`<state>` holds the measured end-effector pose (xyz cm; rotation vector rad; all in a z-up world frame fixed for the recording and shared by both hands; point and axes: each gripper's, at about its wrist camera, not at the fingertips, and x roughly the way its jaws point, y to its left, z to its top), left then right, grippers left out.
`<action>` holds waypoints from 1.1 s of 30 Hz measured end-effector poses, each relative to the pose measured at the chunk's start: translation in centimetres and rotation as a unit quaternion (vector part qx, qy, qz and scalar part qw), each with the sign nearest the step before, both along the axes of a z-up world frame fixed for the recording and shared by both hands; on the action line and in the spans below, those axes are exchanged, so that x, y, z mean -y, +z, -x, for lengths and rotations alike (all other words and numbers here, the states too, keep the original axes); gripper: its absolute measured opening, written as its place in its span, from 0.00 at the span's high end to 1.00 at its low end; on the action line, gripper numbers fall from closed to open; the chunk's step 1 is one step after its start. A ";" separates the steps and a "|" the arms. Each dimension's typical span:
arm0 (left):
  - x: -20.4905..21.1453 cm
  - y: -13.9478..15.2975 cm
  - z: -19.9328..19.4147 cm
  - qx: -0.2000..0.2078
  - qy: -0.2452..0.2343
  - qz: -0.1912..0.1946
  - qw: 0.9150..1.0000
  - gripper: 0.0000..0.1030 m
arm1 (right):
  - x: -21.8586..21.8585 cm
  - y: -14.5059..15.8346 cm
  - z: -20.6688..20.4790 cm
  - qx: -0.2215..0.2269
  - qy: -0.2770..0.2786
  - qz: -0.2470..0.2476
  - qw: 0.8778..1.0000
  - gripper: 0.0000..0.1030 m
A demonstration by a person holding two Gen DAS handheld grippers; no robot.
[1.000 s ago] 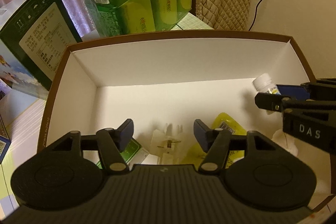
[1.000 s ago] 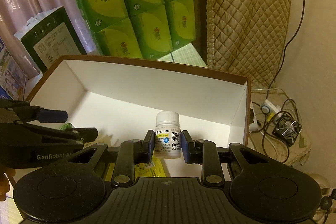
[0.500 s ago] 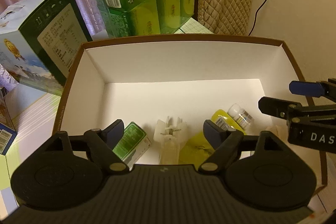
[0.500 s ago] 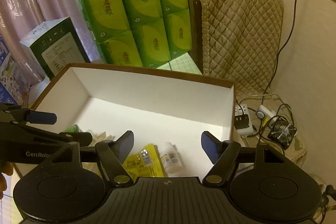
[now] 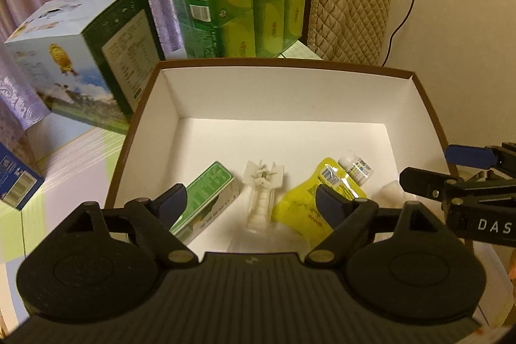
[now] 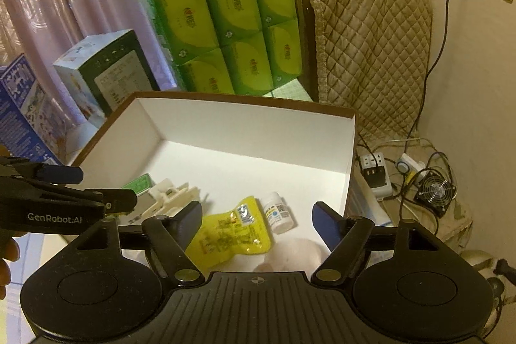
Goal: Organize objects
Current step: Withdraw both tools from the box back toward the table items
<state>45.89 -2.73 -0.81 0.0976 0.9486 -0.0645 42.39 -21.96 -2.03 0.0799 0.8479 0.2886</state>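
— So where do your tongs stand?

— Both pairs hang above the near edge of the brown-rimmed cardboard box with white inside [image 5: 283,92]. My left tongs [image 5: 250,203] are spread wide with nothing between the blue pads, and my right tongs [image 6: 258,220] are spread wide and empty too.

— And the things being organized?

— All lie on the box floor, toward its near side. The small white pill bottle with a blue-printed label [image 6: 278,212] lies on its side, touching the top right corner of the flat yellow foil pouch [image 6: 230,232]. Left of the pouch lies a cream plastic clip-like piece [image 5: 262,192], and left of that a long green-and-white carton [image 5: 206,199] set slantwise. A pale soft lump [image 6: 295,253] sits just near of the bottle; I cannot tell what it is.

— Around the box?

— Stacked green tissue packs [image 6: 225,28] stand behind it on the tabletop, beside a quilted beige cover [image 6: 371,54].
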 end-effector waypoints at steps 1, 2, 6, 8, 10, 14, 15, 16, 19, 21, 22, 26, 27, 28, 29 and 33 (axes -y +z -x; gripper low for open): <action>-0.1 0.2 0.5 0.001 0.002 0.001 1.000 0.18 | -0.1 0.2 0.3 0.001 0.001 0.000 1.000 0.29; -0.1 0.3 0.9 0.002 0.003 0.002 1.000 0.18 | -0.1 0.4 0.7 0.003 0.002 -0.001 1.000 0.29; -0.4 1.2 2.6 0.008 0.010 0.007 1.000 0.18 | -0.4 1.1 2.1 0.006 0.008 -0.004 1.000 0.29; -0.5 1.6 3.4 0.011 0.012 0.011 1.000 0.18 | -0.6 1.5 2.9 0.008 0.011 -0.004 1.000 0.29; -0.7 2.0 4.4 0.014 0.013 0.014 1.000 0.18 | -0.7 1.9 3.7 0.011 0.014 -0.005 1.000 0.29; -0.9 2.6 6.2 0.019 0.017 0.018 1.000 0.18 | -0.8 2.6 5.3 0.016 0.016 -0.006 1.000 0.29; -1.0 2.7 6.7 0.020 0.018 0.019 0.999 0.18 | -0.7 2.7 5.7 0.017 0.017 -0.007 1.000 0.29; -1.1 2.8 7.3 0.021 0.020 0.020 0.999 0.18 | -0.8 2.8 6.3 0.017 0.017 -0.008 1.000 0.28; -1.3 3.1 8.8 0.023 0.022 0.023 0.999 0.18 | -0.8 2.9 7.7 0.015 0.018 -0.011 1.000 0.28; -1.5 3.2 9.8 0.024 0.023 0.025 0.999 0.18 | -0.9 2.9 8.6 0.013 0.021 -0.012 1.000 0.28; -1.7 3.2 10.4 0.024 0.024 0.026 0.999 0.18 | -1.0 2.9 9.1 0.012 0.023 -0.012 1.000 0.28; -2.2 3.2 12.4 0.023 0.028 0.029 0.999 0.18 | -1.5 2.8 10.8 0.008 0.029 -0.011 0.999 0.28; -2.3 3.2 12.9 0.022 0.029 0.029 0.999 0.18 | -1.7 2.8 11.2 0.007 0.030 -0.011 0.999 0.28; -2.4 3.2 13.4 0.021 0.030 0.029 0.999 0.18 | -1.8 2.8 11.6 0.006 0.032 -0.011 0.999 0.28; -2.6 3.1 13.9 0.020 0.031 0.030 0.999 0.18 | -2.0 2.7 12.0 0.005 0.035 -0.010 0.999 0.28; -3.1 2.7 15.8 0.015 0.035 0.033 0.999 0.18 | -2.8 2.4 13.6 -0.002 0.046 -0.011 0.999 0.28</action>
